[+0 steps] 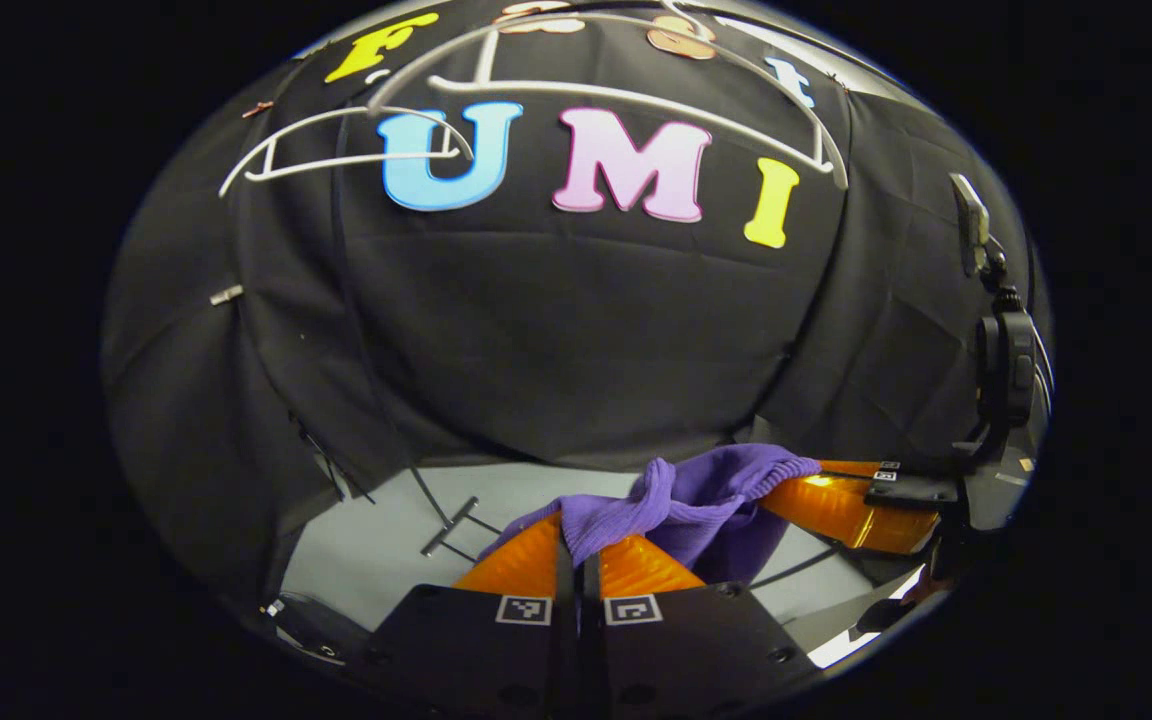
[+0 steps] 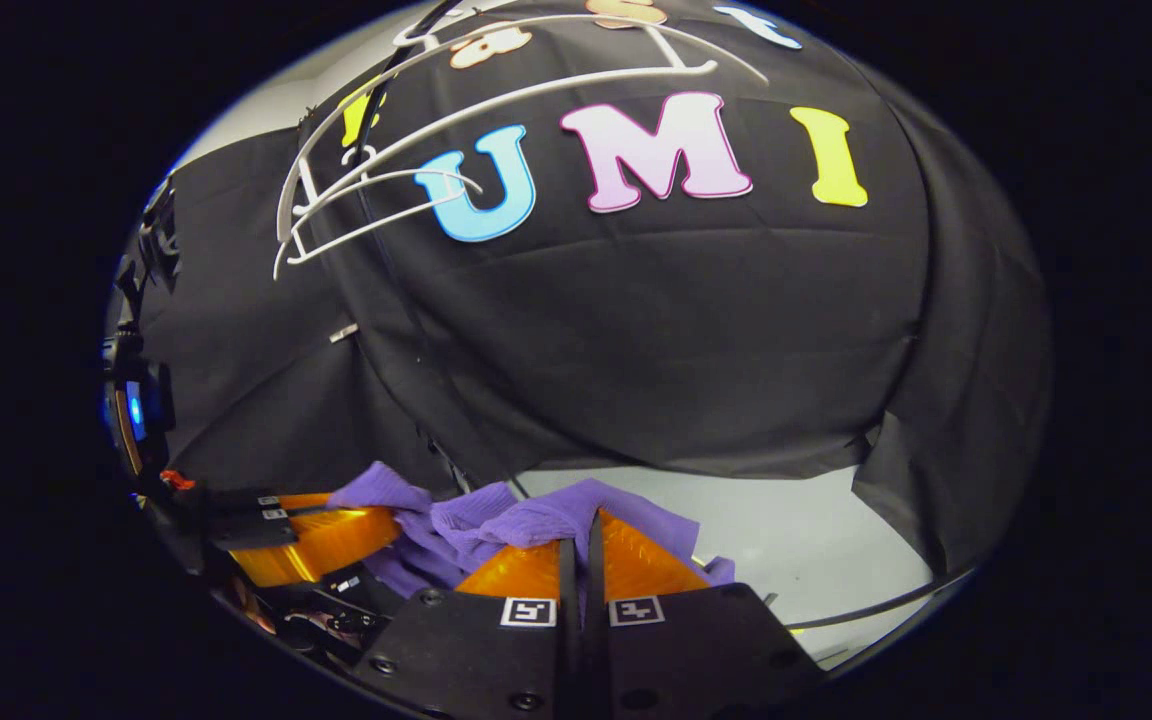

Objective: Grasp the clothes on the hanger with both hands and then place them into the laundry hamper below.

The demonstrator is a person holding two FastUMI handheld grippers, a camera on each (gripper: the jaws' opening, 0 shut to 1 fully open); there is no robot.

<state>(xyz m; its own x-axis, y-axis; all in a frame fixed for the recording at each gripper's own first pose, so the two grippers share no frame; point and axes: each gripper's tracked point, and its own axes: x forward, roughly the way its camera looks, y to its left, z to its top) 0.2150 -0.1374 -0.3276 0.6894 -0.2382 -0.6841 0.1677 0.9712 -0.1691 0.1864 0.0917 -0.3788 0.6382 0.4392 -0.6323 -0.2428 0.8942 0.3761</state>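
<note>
orange fingers of the left gripper clamp together on purple clothes; the right gripper pinches the same cloth. it hangs slack between them, well below the bare white hangers. the hamper is hidden, presumably underneath.

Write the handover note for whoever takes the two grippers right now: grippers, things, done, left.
Left gripper: shut on the purple garment.
Right gripper: shut on the same garment, beside the left.
White hangers hang bare above, against the black cloth.
Done: garment off the hanger, held by both.
Left: lower it into the hamper, which I cannot see here, and let go.
</note>
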